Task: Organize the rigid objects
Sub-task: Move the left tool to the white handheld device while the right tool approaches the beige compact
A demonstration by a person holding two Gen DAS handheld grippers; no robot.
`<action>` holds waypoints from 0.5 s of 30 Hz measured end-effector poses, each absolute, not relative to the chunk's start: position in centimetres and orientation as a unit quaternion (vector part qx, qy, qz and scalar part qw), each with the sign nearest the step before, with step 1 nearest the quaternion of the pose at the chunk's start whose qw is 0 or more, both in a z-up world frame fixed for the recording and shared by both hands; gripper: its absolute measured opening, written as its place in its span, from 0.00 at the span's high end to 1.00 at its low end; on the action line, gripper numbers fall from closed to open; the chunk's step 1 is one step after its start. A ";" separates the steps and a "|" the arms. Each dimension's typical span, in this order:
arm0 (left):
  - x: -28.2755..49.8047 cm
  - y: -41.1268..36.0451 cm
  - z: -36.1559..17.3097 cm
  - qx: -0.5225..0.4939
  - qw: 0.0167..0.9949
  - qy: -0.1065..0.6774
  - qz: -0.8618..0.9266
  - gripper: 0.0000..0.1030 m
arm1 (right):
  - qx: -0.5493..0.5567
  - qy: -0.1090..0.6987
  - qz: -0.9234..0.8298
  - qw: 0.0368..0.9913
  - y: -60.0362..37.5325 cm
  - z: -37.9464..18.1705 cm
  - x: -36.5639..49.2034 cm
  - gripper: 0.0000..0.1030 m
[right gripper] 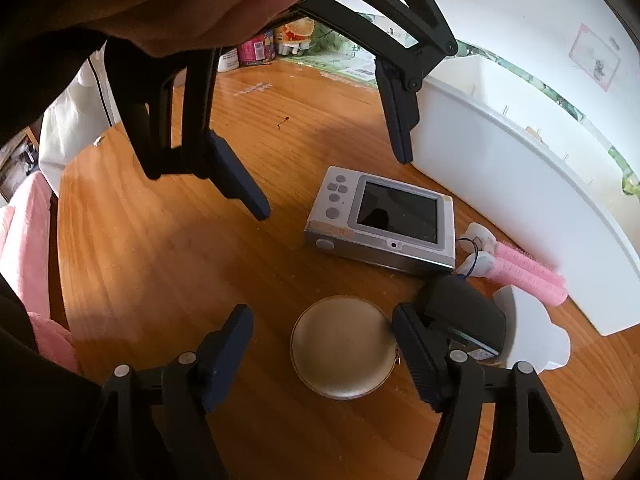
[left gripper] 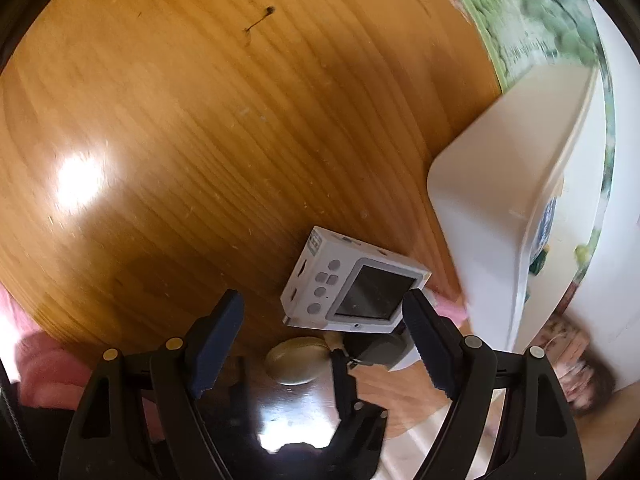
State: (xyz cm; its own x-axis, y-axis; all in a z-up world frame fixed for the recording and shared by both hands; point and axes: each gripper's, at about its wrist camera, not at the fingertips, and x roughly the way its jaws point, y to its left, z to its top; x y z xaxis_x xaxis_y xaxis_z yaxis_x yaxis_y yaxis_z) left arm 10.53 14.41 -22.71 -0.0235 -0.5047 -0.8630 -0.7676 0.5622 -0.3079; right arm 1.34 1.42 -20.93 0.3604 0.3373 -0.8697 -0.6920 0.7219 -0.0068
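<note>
A silver digital camera point(right gripper: 384, 220) lies screen-up on the wooden table point(right gripper: 180, 260); it also shows in the left wrist view point(left gripper: 352, 284). A round beige case point(right gripper: 343, 347) lies in front of it, seen in the left wrist view point(left gripper: 296, 360) too. A black adapter point(right gripper: 464, 320), pink hair rollers point(right gripper: 532, 270) and a small white piece point(right gripper: 478, 248) lie to the right. My left gripper point(left gripper: 324, 312) is open above the camera, also visible in the right wrist view point(right gripper: 332, 184). My right gripper point(right gripper: 324, 320) is open, its fingers either side of the round case.
A white plastic bin point(right gripper: 500, 184) stands at the right of the table, also in the left wrist view point(left gripper: 500, 208). A white cloud-shaped item point(right gripper: 532, 336) lies by the adapter. Jars point(right gripper: 256, 50) stand at the far edge. Pink cloth point(right gripper: 24, 240) is at the left.
</note>
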 end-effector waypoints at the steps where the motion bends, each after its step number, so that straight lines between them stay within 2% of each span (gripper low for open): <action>1: 10.9 14.2 -22.5 -0.433 0.541 0.712 0.114 0.19 | -0.196 0.463 0.319 0.804 1.6 -20.9 1.3 0.38; 3: 11.6 13.7 -21.9 -0.407 0.558 0.718 0.088 0.19 | -0.209 0.459 0.308 0.807 1.5 -21.1 1.4 0.52; 15: 14.6 9.0 -17.9 -0.107 0.681 0.724 -0.021 0.19 | -0.201 0.460 0.305 0.810 0.6 -20.9 1.4 0.52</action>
State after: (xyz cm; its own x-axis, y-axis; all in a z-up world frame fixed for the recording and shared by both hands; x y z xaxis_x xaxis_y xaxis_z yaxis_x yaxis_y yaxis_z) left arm 14.59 8.96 -17.86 -0.0485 -0.1842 -0.9817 -0.1264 0.9761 -0.1769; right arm 1.40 0.56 -20.95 0.3913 0.3098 -0.8666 -0.6785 0.7333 -0.0442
